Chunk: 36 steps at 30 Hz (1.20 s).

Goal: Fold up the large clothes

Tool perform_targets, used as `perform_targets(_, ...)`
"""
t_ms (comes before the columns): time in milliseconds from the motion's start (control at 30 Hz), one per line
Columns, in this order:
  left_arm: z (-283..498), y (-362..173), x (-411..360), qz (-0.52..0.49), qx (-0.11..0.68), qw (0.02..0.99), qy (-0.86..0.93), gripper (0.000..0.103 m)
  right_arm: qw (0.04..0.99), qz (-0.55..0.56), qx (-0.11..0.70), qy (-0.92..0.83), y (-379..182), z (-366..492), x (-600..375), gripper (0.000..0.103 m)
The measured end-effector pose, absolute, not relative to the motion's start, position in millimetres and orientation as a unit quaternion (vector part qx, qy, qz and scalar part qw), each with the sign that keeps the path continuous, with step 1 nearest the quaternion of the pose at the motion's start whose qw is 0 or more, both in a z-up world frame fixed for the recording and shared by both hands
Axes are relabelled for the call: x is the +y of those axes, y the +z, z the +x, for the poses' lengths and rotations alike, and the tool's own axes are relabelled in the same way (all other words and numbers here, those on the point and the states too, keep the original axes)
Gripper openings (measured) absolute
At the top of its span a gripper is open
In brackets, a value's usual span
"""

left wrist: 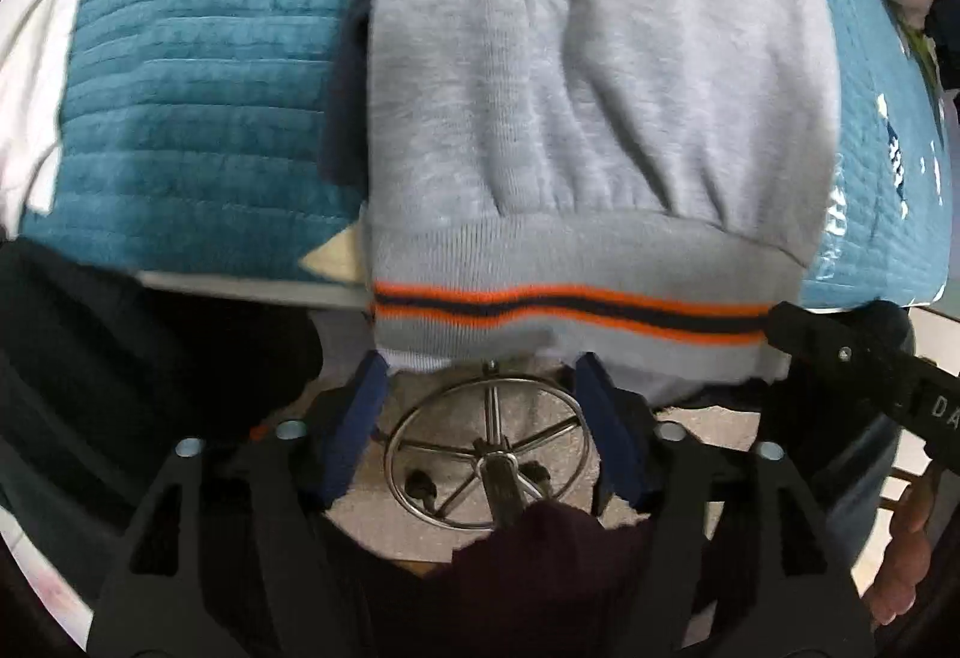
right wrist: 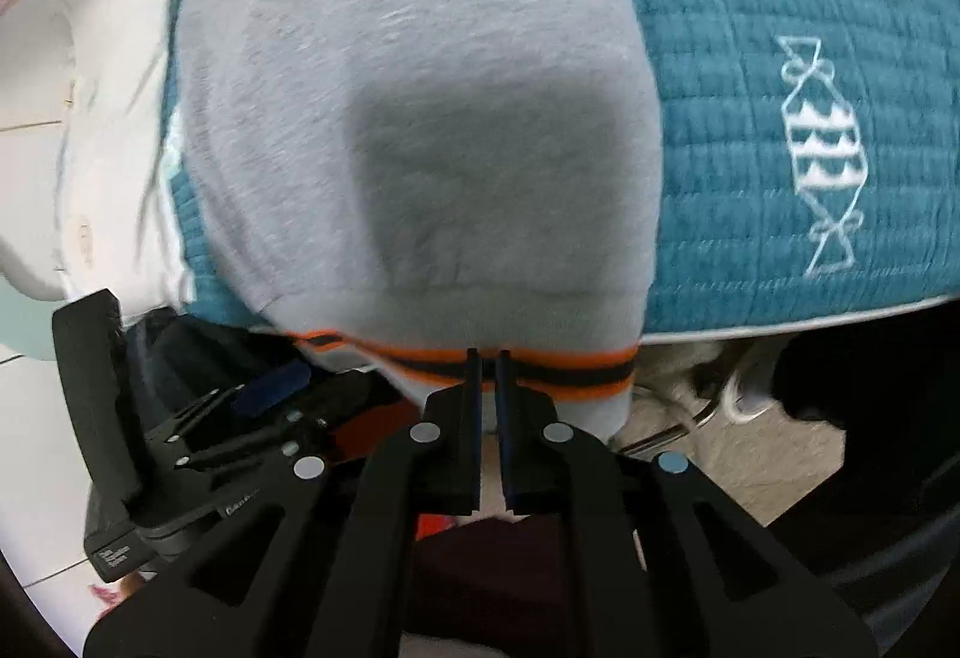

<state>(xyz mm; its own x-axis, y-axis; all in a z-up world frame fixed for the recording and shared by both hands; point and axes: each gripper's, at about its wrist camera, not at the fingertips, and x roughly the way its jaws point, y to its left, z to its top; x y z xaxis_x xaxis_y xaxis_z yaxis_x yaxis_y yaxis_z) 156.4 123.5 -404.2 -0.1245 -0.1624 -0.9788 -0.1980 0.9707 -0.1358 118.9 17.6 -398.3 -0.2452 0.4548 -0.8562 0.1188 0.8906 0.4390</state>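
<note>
A grey sweatshirt [left wrist: 600,76] lies spread over a teal quilted blanket [left wrist: 198,106], with its ribbed hem hanging over the near edge of the surface. The hem [left wrist: 570,310] carries two orange stripes with a dark navy band between them.

In the left wrist view, the left claw [left wrist: 480,376] stands wide open just below the hem, its blue-padded fingers [left wrist: 366,388] spread well apart with nothing between them. The fingertips sit just under the lower edge of the cloth (whether they brush it cannot be told). Through the gap shows the chrome footring and star base of a stool [left wrist: 486,448] on a pale floor. At the right of this view the right claw's black body [left wrist: 840,352] reaches the hem's corner.

In the right wrist view, the right claw [right wrist: 487,358] is nearly closed, only a thin slit between its fingers, and its tips lie right at the striped band [right wrist: 540,367] of the hem. It appears to pinch the hem, with fabric running down between the fingers. The left claw [right wrist: 264,388] shows at the lower left, beside the hem's other corner.

The blanket bears a white embroidered fish-like motif [right wrist: 822,154] on the right. A white pillow or bedding [right wrist: 108,118] lies beyond the blanket's left edge.
</note>
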Motion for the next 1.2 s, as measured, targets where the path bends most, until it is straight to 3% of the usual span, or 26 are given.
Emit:
perform_targets(33, 155.4, -395.8, 125.6, -0.126, 0.744, 0.656, 0.005, 0.068, 0.589, 0.185, 0.772, 0.149, -393.2, 118.3, 17.3, 0.007)
perform_targets(100, 155.0, -382.2, 126.9, -0.138, 0.735, 0.664, -0.009, 0.075, 0.597, 0.181, 0.767, 0.15, -383.9, 119.0, 16.7, 0.02)
perform_targets(167, 157.3, -366.4, 133.3, -0.155, 0.72, 0.676, -0.01, 0.08, 0.604, 0.182, 0.762, 0.145, -376.1, 121.8, 11.9, 0.069)
perform_targets(267, 170.7, -353.7, 139.8, -0.173, 0.708, 0.685, -0.014, 0.087, 0.642, 0.178, 0.734, 0.132, -358.2, 131.5, 2.3, 0.082)
perform_targets(700, 249.9, -329.6, 173.5, -0.22, 0.68, 0.699, 0.005, 0.088, 0.676, 0.171, 0.708, 0.11, -342.6, 199.3, -28.7, 0.082)
perform_targets(1200, 282.9, -406.7, 194.7, -0.312, 0.698, 0.644, 0.007, 0.088, 0.641, 0.174, 0.738, 0.116, -382.9, 225.6, -8.5, 0.082)
